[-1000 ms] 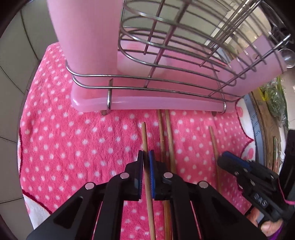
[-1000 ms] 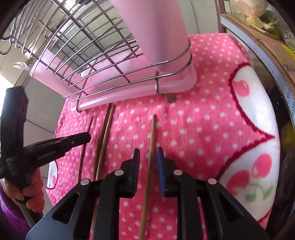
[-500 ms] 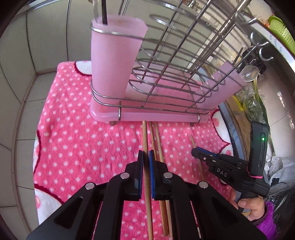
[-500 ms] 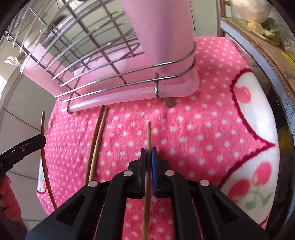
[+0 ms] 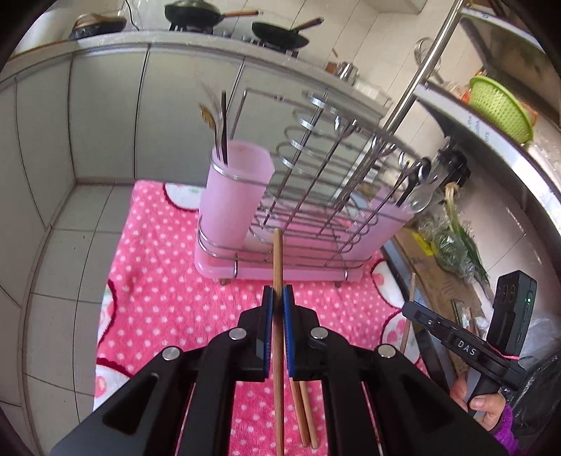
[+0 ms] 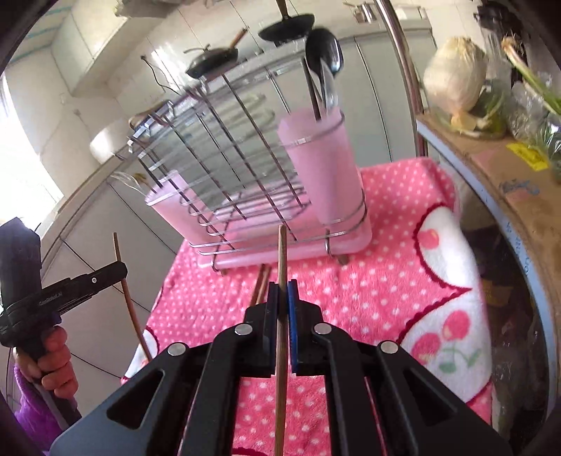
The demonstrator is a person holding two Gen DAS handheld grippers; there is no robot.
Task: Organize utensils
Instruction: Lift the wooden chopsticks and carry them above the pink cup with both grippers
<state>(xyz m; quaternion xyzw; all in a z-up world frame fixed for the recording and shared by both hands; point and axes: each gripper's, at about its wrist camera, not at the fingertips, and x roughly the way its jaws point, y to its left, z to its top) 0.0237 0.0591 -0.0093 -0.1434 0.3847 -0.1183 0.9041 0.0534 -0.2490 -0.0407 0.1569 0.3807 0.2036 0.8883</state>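
Observation:
My left gripper [image 5: 278, 293] is shut on a wooden chopstick [image 5: 277, 259], lifted above the pink dotted towel [image 5: 157, 287]. My right gripper [image 6: 282, 289] is shut on another wooden chopstick [image 6: 282, 252], also lifted. Two more chopsticks [image 5: 303, 410] lie on the towel below; they also show in the right wrist view [image 6: 260, 284]. A wire rack [image 5: 315, 196] on a pink tray stands ahead, with a pink utensil cup [image 5: 233, 196] holding spoons; the cup also shows in the right wrist view [image 6: 322, 172]. Each gripper shows in the other's view, the right [image 5: 406, 308] and the left [image 6: 122, 270].
Grey tiled wall and cabinet fronts [image 5: 105, 122] stand behind the rack. A counter edge with a green basket [image 5: 498, 105] and greens [image 5: 455, 238] is to the right. A second pink holder [image 6: 175, 207] sits at the rack's other end. Pans [image 5: 196, 14] sit on a far stove.
Both grippers rose and drew back from the towel, each carrying its chopstick. The right gripper closed on its chopstick a second ago. The rack now looks farther away.

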